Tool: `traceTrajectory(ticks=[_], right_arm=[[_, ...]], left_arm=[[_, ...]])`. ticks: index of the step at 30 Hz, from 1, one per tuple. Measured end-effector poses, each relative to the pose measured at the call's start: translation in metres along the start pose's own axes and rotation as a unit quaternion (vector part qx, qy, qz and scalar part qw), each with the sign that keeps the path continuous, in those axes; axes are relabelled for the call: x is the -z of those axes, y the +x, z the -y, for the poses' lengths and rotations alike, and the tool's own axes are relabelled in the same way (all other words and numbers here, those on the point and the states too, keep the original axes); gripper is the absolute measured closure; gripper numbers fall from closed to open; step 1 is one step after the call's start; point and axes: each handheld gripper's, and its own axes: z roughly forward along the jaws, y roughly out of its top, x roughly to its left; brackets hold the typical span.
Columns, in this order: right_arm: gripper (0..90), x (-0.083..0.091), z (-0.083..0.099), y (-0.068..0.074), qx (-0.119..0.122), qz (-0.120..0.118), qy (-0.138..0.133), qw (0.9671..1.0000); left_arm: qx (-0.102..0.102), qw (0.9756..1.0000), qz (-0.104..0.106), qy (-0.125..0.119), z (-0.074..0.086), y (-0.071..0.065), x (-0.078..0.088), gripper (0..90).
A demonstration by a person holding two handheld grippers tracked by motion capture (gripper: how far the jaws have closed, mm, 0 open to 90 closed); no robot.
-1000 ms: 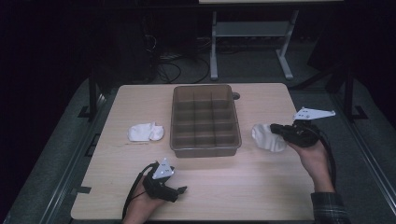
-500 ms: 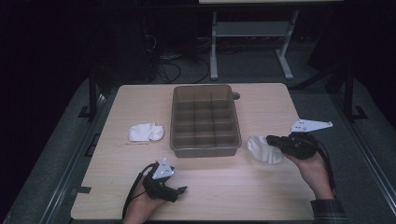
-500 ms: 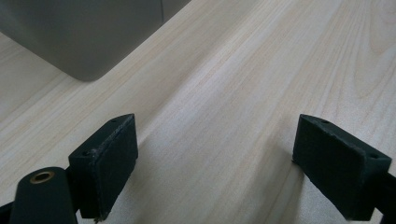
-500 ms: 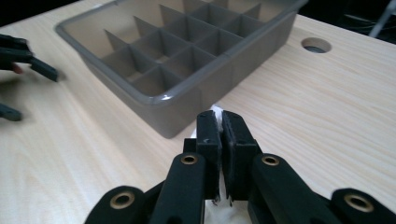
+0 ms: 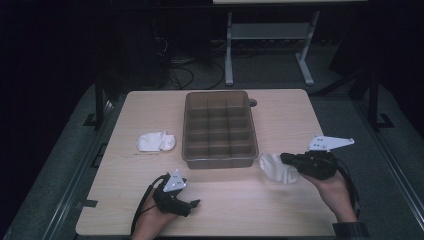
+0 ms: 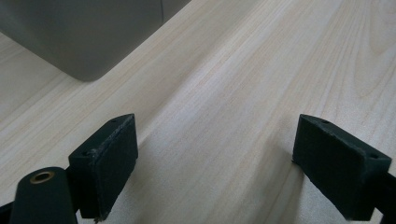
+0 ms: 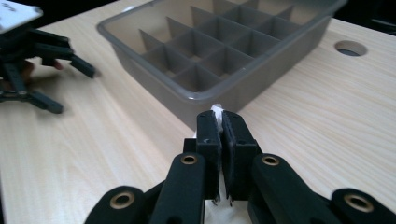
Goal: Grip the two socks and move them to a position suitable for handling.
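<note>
**Right claw pinching a white cloth beside the tray**

The right claw [image 5: 286, 159] is gripping a white cloth [image 5: 278, 168], its jaws clamped on the fabric, just off the near right corner of the grey divided tray [image 5: 220, 156]. The cloth seems to be hanging low over the counter [image 5: 250, 205]. The left claw [image 5: 194, 204] is resting near the counter's front edge, jaws gaping wide with nothing between them. A second white cloth [image 5: 156, 141] is lying left of the tray.

right tool [image 5: 286, 159] clamps white cloth [image 5: 276, 168] | beside tray [image 5: 220, 159] | left tool [image 5: 192, 203] on table [image 5: 280, 107]
</note>
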Motion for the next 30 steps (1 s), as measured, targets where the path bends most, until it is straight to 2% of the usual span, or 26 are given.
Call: traceTrajectory(ticks=[7,14,16,30], right_arm=[[86.2,-0.003,-0.002,0.015,0.014,-0.019,-0.001,0.9997],[86.2,-0.007,-0.004,0.023,0.017,-0.034,-0.002,0.9993],[86.2,-0.011,-0.006,0.028,0.023,-0.045,-0.006,0.9987],[86.2,-0.033,-0.019,0.05,0.044,-0.079,-0.008,0.9959]], left_arm=[[-0.001,1.0,-0.001,0.001,0.0,0.0,0.0,13.7],[-0.001,1.0,-0.001,0.0,0.0,0.0,0.0,13.7],[0.0,1.0,0.0,0.0,0.0,0.0,0.0,13.7],[0.0,1.0,0.0,0.001,0.0,0.0,0.0,13.7]])
